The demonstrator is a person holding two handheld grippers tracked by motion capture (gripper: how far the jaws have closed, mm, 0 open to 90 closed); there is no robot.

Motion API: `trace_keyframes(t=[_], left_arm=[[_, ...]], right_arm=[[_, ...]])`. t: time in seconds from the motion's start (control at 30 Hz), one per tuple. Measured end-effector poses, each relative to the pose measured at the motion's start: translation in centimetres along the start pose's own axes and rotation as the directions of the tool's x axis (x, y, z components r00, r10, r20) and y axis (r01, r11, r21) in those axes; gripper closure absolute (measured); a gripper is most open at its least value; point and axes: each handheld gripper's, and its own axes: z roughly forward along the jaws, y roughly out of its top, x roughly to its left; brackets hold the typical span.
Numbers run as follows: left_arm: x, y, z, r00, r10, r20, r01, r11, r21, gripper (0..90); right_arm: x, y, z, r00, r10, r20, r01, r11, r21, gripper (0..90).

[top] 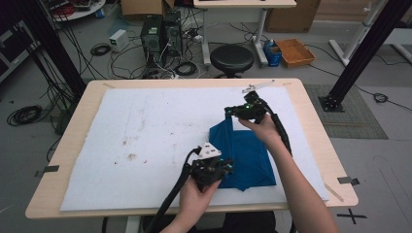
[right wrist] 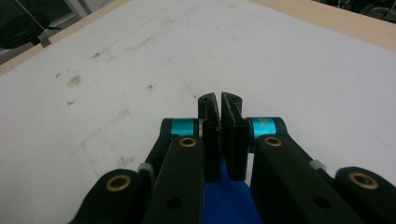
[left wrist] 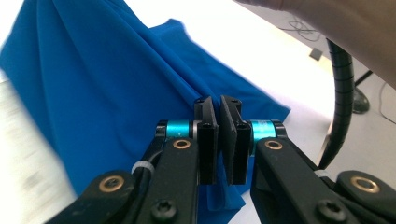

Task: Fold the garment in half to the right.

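Here the blue cloth (top: 245,155) lies on the white sheet (top: 145,126) at the right near part of the surface (top: 311,111). The left gripper (top: 224,168) pinches the cloth's near left edge, jaws together on the fabric. The right gripper (top: 228,112) holds the far corner lifted, jaws clamped on it.

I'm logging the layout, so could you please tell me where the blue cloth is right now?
In the high view the blue cloth lies right of centre on the white mat, between the left gripper at its near-left edge and the right gripper at its far-left corner.
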Motion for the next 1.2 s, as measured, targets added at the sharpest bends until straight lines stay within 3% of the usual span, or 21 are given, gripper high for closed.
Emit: trace_keyframes(t=[0.07,0.13,0.3,0.37,0.47,0.7,0.77,1.0,1.03,1.07,1.1,1.13,1.2], left_arm=[[-0.6,0.3,1.2,0.9999,0.004,0.012,-0.004,1.0000,0.004,85.1],[-1.2,0.5,2.4,0.9997,0.007,0.024,-0.007,0.9999,0.013,85.1],[-2.4,0.7,5.1,0.9991,0.013,0.041,-0.015,0.9989,0.044,85.1],[-2.9,0.6,6.5,0.9989,0.022,0.043,-0.024,0.9979,0.059,85.1],[-3.4,0.6,7.7,0.9989,0.029,0.036,-0.032,0.9970,0.071,85.1],[-3.8,0.6,9.1,0.9988,0.028,0.039,-0.031,0.9958,0.085,85.1],[-3.9,0.6,9.3,0.9988,0.028,0.040,-0.032,0.9955,0.089,85.0],[-4.4,0.5,10.1,0.9978,0.031,0.059,-0.037,0.9951,0.091,84.3],[-4.4,0.5,10.2,0.9974,0.027,0.067,-0.033,0.9954,0.090,81.4],[-4.3,0.5,10.1,0.9958,0.032,0.086,-0.039,0.9955,0.086,66.0],[-4.3,0.5,10.1,0.9958,0.032,0.086,-0.039,0.9955,0.086,61.2],[-4.3,0.5,10.0,0.9960,0.039,0.081,-0.046,0.9952,0.086,61.2],[-4.1,0.6,9.6,0.9950,0.042,0.091,-0.050,0.9954,0.081,53.1]], right_arm=[[-0.5,-0.4,-0.5,1.0000,0.008,0.004,-0.008,1.0000,-0.001,87.3],[-1.9,-1.5,-1.9,0.9994,0.031,0.017,-0.031,0.9995,-0.002,87.4],[-3.2,-2.8,-3.1,0.9988,0.033,0.037,-0.033,0.9994,0.013,87.4],[-3.8,-3.4,-3.5,0.9968,0.024,0.076,-0.028,0.9980,0.057,87.4],[-4.1,-3.7,-3.7,0.9937,0.009,0.112,-0.018,0.9968,0.078,87.4],[-4.3,-4.2,-3.4,0.9803,-0.046,0.192,0.017,0.9880,0.153,87.4],[-4.4,-4.3,-3.4,0.9798,-0.047,0.194,0.015,0.9865,0.163,87.5],[-4.6,-4.7,-3.4,0.9641,-0.087,0.251,0.029,0.9732,0.228,87.5],[-4.6,-4.8,-3.4,0.9611,-0.096,0.259,0.032,0.9700,0.241,87.4],[-4.5,-5.0,-3.3,0.9513,-0.105,0.290,0.029,0.9668,0.254,83.1],[-4.5,-5.0,-3.3,0.9513,-0.105,0.290,0.029,0.9668,0.254,83.1],[-4.5,-5.0,-3.3,0.9439,-0.110,0.311,0.029,0.9664,0.256,82.4],[-4.4,-5.1,-3.6,0.9339,-0.111,0.340,0.028,0.9706,0.239,73.3]])
